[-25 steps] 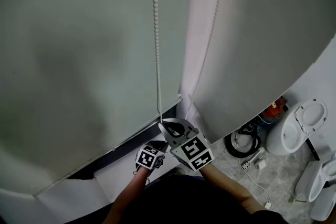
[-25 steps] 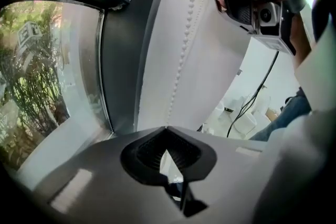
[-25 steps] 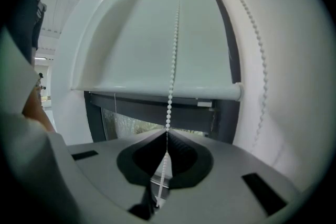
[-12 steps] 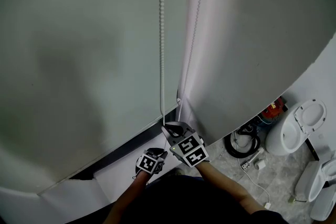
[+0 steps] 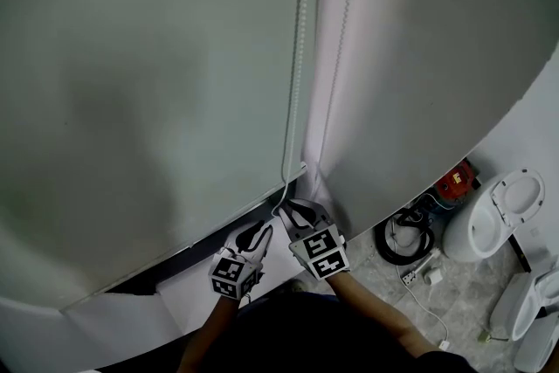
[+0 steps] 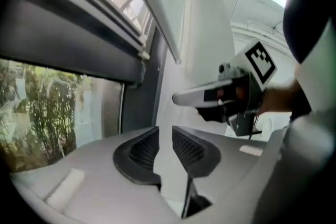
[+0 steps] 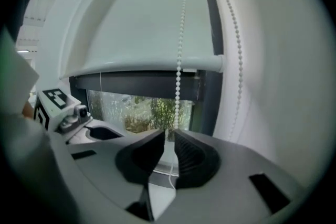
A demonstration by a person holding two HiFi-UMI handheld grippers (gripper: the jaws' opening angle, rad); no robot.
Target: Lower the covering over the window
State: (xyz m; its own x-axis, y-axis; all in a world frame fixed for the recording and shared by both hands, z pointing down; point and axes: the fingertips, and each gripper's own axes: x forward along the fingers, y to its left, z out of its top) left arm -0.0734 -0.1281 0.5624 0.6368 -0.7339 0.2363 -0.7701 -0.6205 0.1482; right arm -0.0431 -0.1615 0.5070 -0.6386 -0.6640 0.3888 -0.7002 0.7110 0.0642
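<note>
A pale grey roller blind [image 5: 157, 100] hangs low over the window, and its bottom bar [image 7: 147, 66] leaves a strip of glass showing. One strand of the white bead chain [image 5: 297, 83] runs down into my right gripper [image 5: 284, 207], which is shut on it; in the right gripper view the chain [image 7: 181, 34] ends between the pads of the right gripper [image 7: 169, 139]. The chain's other strand [image 5: 345, 31] hangs free beside it. My left gripper [image 5: 258, 233] sits just left of and below the right one. Its jaws are opening, and in the left gripper view nothing lies between the pads of the left gripper [image 6: 165, 136].
A white window sill [image 5: 201, 293] runs under the blind. Right of the wall, on the tiled floor, stand a toilet [image 5: 493, 218], a red object [image 5: 454, 183], a coiled black hose [image 5: 403, 238] and a white cable [image 5: 428, 301]. Greenery shows through the glass [image 6: 47, 113].
My left gripper has opened and slid a little down and to the left, away from the chain. The right gripper has kept its hold on the chain near the blind's bottom corner.
</note>
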